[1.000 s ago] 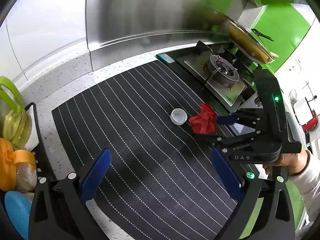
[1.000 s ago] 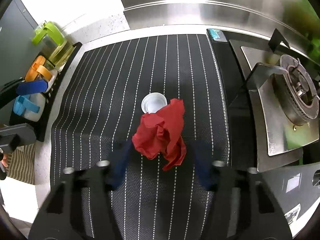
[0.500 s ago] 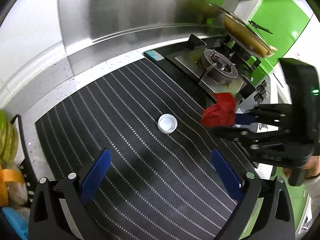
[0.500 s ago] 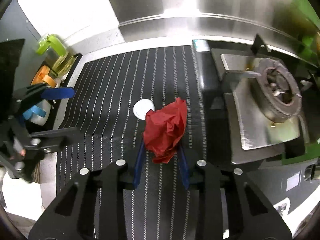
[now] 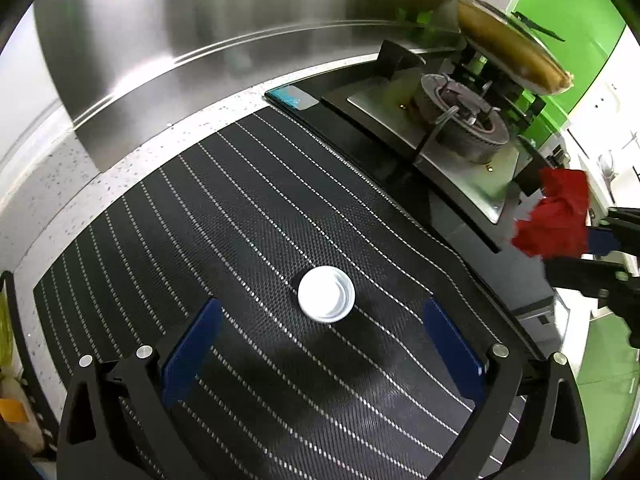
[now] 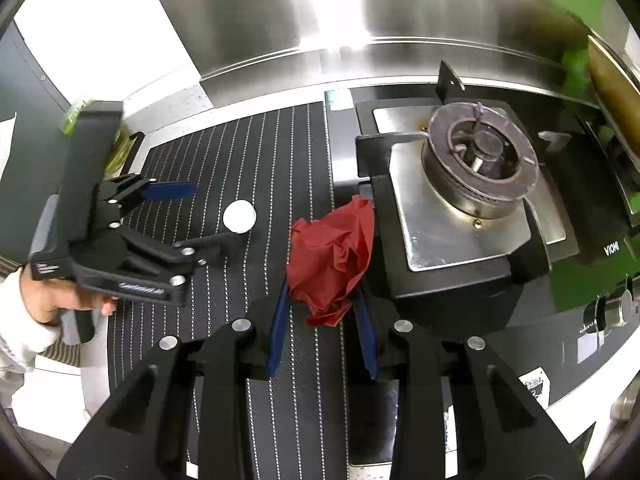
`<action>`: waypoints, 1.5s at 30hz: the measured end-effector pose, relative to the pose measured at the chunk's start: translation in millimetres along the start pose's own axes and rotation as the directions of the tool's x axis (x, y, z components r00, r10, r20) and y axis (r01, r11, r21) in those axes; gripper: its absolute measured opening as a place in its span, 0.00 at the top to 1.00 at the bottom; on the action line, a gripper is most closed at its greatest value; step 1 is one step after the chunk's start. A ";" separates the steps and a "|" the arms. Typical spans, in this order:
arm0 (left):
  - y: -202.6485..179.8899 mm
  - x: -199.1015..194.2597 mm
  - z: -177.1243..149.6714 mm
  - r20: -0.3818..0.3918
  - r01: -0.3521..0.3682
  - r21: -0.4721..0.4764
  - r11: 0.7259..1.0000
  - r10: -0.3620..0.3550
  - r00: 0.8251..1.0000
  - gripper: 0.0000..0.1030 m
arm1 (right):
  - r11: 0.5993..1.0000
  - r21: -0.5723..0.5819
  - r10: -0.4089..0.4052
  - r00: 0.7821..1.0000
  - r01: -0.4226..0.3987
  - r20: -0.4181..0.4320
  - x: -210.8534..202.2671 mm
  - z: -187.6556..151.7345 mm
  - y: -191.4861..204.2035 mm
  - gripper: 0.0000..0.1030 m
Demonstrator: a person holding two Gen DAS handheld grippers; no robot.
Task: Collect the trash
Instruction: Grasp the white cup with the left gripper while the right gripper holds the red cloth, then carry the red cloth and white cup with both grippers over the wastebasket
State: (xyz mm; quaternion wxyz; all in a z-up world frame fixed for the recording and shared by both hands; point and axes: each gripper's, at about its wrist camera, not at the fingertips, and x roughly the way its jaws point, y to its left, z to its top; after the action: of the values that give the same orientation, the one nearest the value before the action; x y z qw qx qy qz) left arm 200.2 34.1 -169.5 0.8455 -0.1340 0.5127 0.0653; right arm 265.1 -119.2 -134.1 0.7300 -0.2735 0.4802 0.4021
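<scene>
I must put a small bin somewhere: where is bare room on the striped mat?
The striped mat is bare between the white cap and the steel backsplash. It is crowded by the stove, where the right gripper holds red paper.

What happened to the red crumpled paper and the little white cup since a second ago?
The right claw shut on the red crumpled paper, lifted it off the striped mat and carried it toward the gas stove. The left claw, open, moved in around the white cup, which now sits between its fingers. The cup itself stayed put on the mat.
</scene>
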 end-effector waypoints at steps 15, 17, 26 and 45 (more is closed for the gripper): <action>-3.6 -2.3 -4.1 -0.009 -0.007 0.011 1.000 0.007 1.000 0.69 | 0.999 0.048 -0.011 0.999 0.010 0.031 -17.6 -15.0 1.8 0.70; -8.6 -14.6 -6.8 -0.004 0.004 0.018 1.000 -0.004 1.000 0.69 | 0.998 0.068 -0.020 0.999 0.017 0.043 -26.6 -19.9 5.3 0.70; -63.3 -84.8 -30.7 -0.001 0.130 0.169 0.977 -0.132 0.991 0.69 | 0.965 0.246 -0.129 0.984 0.096 0.123 -89.2 -80.1 25.0 0.70; -294.2 -121.4 -156.1 -0.246 0.460 0.607 0.648 -0.397 0.884 0.69 | 0.655 0.696 -0.428 0.904 0.293 0.022 -201.7 -358.8 21.6 0.70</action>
State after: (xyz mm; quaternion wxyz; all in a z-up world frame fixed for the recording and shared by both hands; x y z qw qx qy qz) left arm 83.9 -289.6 -83.6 0.8052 0.0473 0.4943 -0.3242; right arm 30.7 -455.1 -88.3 0.8848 -0.0401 0.4591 0.0690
